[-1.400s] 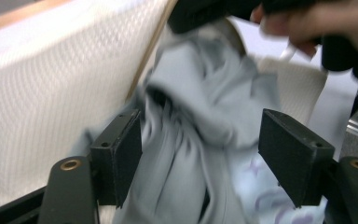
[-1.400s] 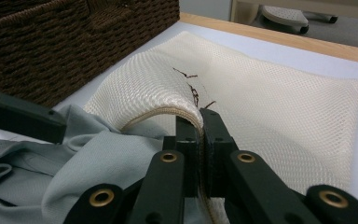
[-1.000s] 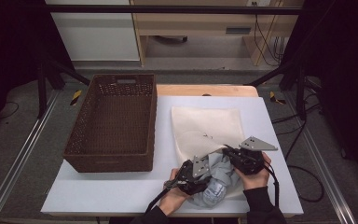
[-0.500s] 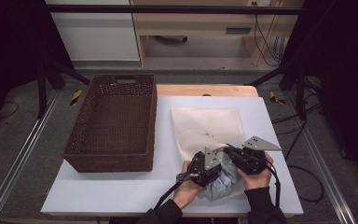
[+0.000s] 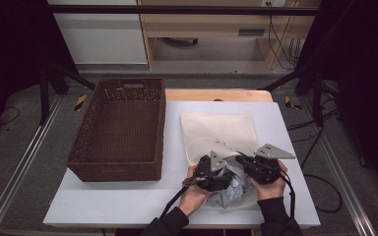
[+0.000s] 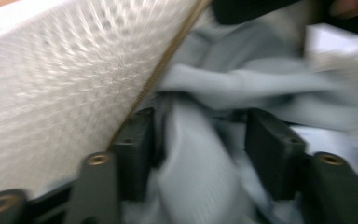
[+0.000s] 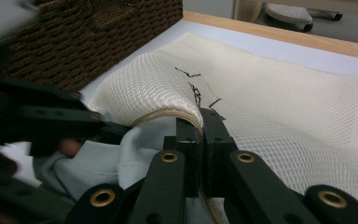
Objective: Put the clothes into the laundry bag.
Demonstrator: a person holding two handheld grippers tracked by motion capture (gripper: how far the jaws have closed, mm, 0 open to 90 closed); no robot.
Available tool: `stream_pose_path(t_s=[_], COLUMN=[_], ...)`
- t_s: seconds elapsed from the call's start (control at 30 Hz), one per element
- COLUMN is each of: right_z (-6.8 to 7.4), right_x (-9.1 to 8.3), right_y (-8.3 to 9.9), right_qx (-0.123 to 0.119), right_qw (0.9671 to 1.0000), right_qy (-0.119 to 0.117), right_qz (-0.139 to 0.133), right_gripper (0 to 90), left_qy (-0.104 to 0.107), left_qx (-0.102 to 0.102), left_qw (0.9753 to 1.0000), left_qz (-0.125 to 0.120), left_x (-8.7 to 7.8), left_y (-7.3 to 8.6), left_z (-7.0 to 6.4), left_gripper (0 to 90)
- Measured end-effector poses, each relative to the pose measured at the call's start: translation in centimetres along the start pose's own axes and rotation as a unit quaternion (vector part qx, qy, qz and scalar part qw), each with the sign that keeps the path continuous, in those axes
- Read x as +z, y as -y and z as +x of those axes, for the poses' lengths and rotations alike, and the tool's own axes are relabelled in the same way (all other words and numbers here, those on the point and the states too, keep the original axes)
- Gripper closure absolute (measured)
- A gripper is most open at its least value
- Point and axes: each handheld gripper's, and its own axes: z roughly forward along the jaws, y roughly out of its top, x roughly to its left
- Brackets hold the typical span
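Observation:
A cream mesh laundry bag (image 5: pixel 219 130) lies flat on the white table, its zipped mouth toward me. A pale blue-grey garment (image 5: pixel 236 189) is bunched at that mouth. My right gripper (image 7: pixel 200 121) is shut on the bag's zipper edge (image 7: pixel 168 113) and lifts it, so the mesh (image 7: pixel 279 93) arches up. In the high view that right gripper (image 5: pixel 239 159) sits just right of the left gripper (image 5: pixel 225 169). The left gripper (image 6: pixel 203 140) holds a thick fold of the garment (image 6: pixel 200 177) between its jaws, right under the raised mesh (image 6: pixel 65 84). The garment (image 7: pixel 98 163) lies under the lifted edge.
A dark brown wicker basket (image 5: pixel 161 130) stands on the left half of the table, close beside the bag. The white tabletop (image 5: pixel 123 204) runs in front of the basket. The basket wall (image 7: pixel 88 32) is near behind the left gripper.
The left gripper has carried the garment up and to the right, from the table's front edge to the bag's mouth. The right gripper has stayed on the bag's edge.

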Motion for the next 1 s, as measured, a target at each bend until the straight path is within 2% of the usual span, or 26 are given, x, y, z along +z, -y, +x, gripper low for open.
stream_pose_path(t_s=[0.1,0.2,0.27,0.33,0.43,0.53,0.6,0.73,0.77,0.83,1.0], right_z=[-0.1,-0.1,-0.1,-0.1,-0.1,0.0,0.1,0.1,0.1,0.1,0.0], right_x=[0.0,0.0,0.0,0.0,0.2,0.3,0.3,0.3,0.3,0.3,0.1], right_y=[0.0,0.0,0.0,0.0,0.1,0.1,0.1,0.1,0.1,0.1,0.0], right_qx=[0.001,-0.001,0.001,0.000,-0.001,-0.001,-0.002,0.000,-0.001,0.001,0.002], right_qw=[1.0000,1.0000,1.0000,1.0000,1.0000,1.0000,1.0000,1.0000,1.0000,1.0000,1.0000], right_qy=[0.002,0.002,0.001,0.001,0.001,-0.001,-0.002,-0.002,-0.003,-0.005,-0.005], right_qz=[-0.001,0.000,0.000,0.000,0.004,0.006,0.008,0.009,0.009,0.008,0.001], right_gripper=[87.4,87.4,87.3,87.2,87.2,87.2,87.2,87.3,87.3,87.4,87.5], left_qy=[0.021,0.029,0.028,0.020,0.029,0.008,-0.013,-0.013,-0.011,-0.012,-0.005], left_qx=[0.006,0.012,0.014,0.018,0.010,0.015,0.019,0.011,0.012,0.012,0.015], left_qw=[0.9996,0.9993,0.9995,0.9995,0.9990,0.9990,0.9986,0.9988,0.9990,0.9994,0.9999], left_qz=[-0.020,-0.021,-0.001,0.018,0.032,0.042,0.048,0.045,0.041,0.029,-0.001], left_x=[-2.5,-3.6,-3.2,-2.2,-0.6,0.5,0.9,0.7,0.5,-0.1,-0.8], left_y=[-0.2,0.2,0.8,1.6,2.3,2.4,2.4,2.0,1.9,1.5,0.0], left_z=[-0.3,-0.8,-1.1,-1.3,-1.5,-1.7,-1.7,-1.2,-1.2,-1.2,-1.4], left_gripper=[33.3,30.8,29.7,28.5,26.7,28.2,40.0,68.9,73.8,78.0,79.7])
